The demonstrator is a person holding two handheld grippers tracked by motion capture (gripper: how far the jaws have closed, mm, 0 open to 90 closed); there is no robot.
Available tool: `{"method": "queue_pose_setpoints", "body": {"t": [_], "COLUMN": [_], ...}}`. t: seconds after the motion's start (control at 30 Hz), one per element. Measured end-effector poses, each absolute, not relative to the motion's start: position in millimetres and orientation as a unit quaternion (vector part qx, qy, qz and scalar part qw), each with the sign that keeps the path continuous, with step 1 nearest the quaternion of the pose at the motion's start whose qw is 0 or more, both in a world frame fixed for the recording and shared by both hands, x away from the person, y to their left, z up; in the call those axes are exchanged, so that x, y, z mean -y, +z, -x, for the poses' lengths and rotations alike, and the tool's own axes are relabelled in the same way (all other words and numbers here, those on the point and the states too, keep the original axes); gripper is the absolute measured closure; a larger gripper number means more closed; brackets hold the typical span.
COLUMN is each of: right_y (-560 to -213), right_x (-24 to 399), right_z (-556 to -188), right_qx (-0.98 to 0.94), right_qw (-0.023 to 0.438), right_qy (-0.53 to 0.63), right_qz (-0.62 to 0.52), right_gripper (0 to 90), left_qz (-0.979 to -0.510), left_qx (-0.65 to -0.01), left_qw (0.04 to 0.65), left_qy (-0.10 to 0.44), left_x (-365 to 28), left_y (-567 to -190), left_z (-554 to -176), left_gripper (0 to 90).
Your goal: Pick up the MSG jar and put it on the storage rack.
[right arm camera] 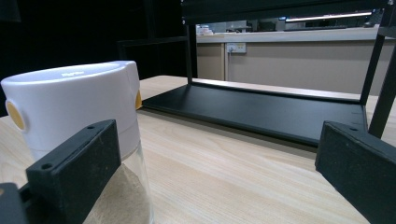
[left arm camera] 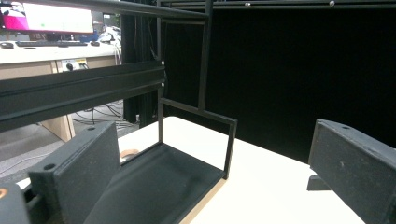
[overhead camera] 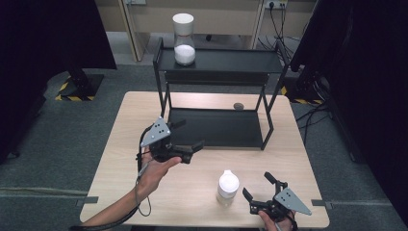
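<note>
A glass jar with a white lid [overhead camera: 227,184] stands on the front of the wooden table [overhead camera: 120,159]; it holds sandy powder and sits just beyond my right gripper's left jaw [right arm camera: 79,116]. My right gripper [overhead camera: 257,185] is open beside it on the right, with nothing between its jaws [right arm camera: 215,158]. A second white-lidded jar [overhead camera: 184,39] with white powder stands on the top tier of the black rack [overhead camera: 221,61]. My left gripper [overhead camera: 191,134] is open at the rack's lower shelf [overhead camera: 211,127], near its front left corner, looking along the shelf [left arm camera: 159,186].
A small round brownish thing [overhead camera: 238,106] lies on the table behind the lower shelf, and also shows past the shelf's edge [left arm camera: 127,153]. Rack posts [overhead camera: 267,120] stand at the shelf corners. Bare tabletop lies left and right of the rack.
</note>
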State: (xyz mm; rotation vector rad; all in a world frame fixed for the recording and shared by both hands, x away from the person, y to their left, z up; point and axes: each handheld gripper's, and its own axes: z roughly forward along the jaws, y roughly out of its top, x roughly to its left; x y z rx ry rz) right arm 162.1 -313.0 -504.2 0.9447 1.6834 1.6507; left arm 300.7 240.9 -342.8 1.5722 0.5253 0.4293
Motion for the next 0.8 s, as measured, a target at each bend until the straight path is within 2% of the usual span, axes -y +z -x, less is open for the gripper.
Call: {"method": "queue_pose_setpoints", "body": {"t": [0.33, 0.57, 0.8], "right_y": [-504.3, -504.2, -504.1], "right_x": [313.4, 313.1, 313.2], "right_z": [-161.8, -161.8, -161.7], "right_qx": [-0.632, -0.633, -0.633], "right_qw": [0.297, 0.298, 0.298], "right_qy": [0.621, 0.621, 0.62], "right_qz": [-0.355, -0.355, -0.355], "right_gripper": [0.4, 0.4, 0.4], "left_qz": [-0.696, -0.699, -0.709], "left_qx": [-0.22, -0.21, -0.199], "left_qw": [0.654, 0.661, 0.654], "left_qy": [0.197, 0.173, 0.173], "left_x": [-245.6, -251.0, -250.6], "left_y": [-366.7, -381.8, -396.1], "left_z": [-285.4, -280.6, -268.6], "left_gripper": [1.3, 0.9, 0.9]}}
